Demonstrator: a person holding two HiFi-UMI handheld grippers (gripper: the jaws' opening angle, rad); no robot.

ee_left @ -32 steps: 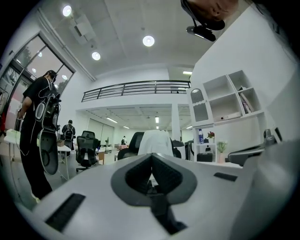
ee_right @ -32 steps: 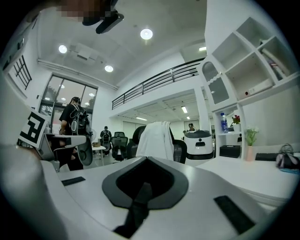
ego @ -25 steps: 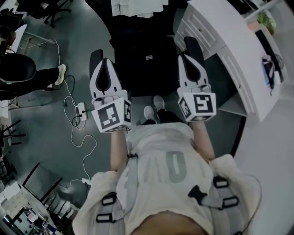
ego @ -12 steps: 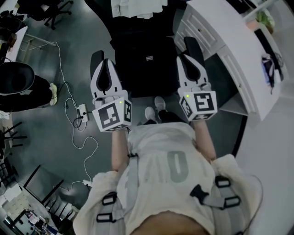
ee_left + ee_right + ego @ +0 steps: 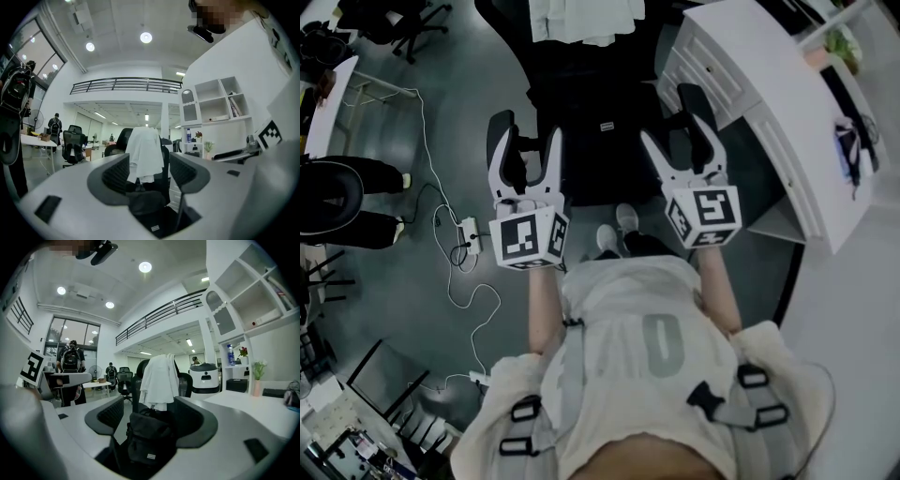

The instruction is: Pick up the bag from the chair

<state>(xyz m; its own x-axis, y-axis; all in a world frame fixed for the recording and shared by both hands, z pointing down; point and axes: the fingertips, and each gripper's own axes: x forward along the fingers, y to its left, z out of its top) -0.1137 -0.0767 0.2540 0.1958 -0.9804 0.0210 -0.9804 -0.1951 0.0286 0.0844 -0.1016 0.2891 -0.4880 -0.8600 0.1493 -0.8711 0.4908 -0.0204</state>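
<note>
In front of the person, a black bag (image 5: 595,131) lay on the seat of a dark office chair (image 5: 186,383), its small label facing the person, with a white shirt (image 5: 581,19) draped over the chair's back. The left gripper (image 5: 527,141) was held level at the bag's left side and the right gripper (image 5: 678,139) at its right side, each about over an armrest. Both pairs of jaws had just been opening and stood wide apart, with nothing pressed between their pads. In each gripper view the bag showed through the gap between the jaws, low and further ahead, and neither gripper touched it. A white desk (image 5: 769,103) stood just to the right of the chair, and a power strip (image 5: 467,228) with its cable lay on the floor to the left.
</note>
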